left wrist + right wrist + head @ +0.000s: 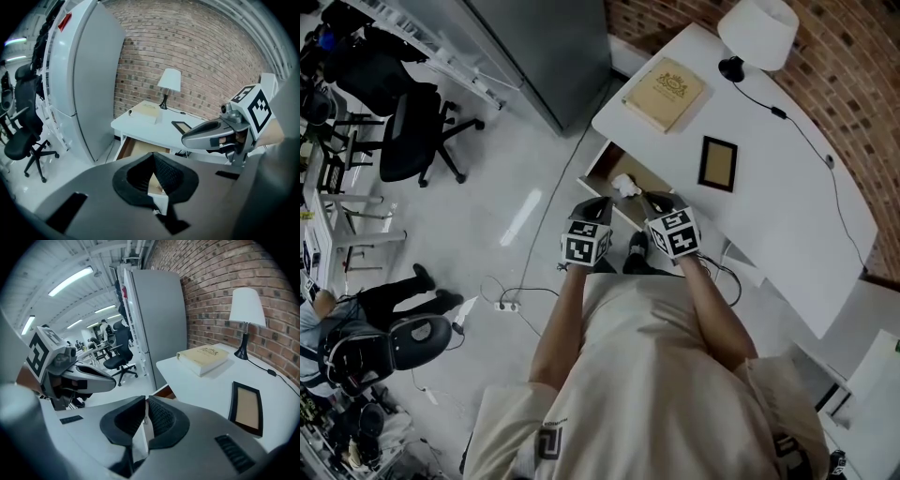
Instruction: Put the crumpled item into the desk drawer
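Observation:
A white crumpled item [625, 185] lies in the open wooden desk drawer [602, 170], at its near end. Both grippers hover side by side just short of the drawer, above the floor. The left gripper [598, 205] sits left of the item and the right gripper [659, 201] right of it, neither touching it. In the left gripper view the left gripper [152, 157] has its jaw tips together and nothing held; the drawer [136, 148] lies beyond them. In the right gripper view the right gripper [146, 402] is likewise shut and empty.
The white desk [769, 187] carries a tan book [664, 93], a dark picture frame [718, 163] and a white lamp [757, 32] with its cord. A grey cabinet [548, 47] stands left of the desk. Office chairs [412, 131] and floor cables [511, 302] are to the left.

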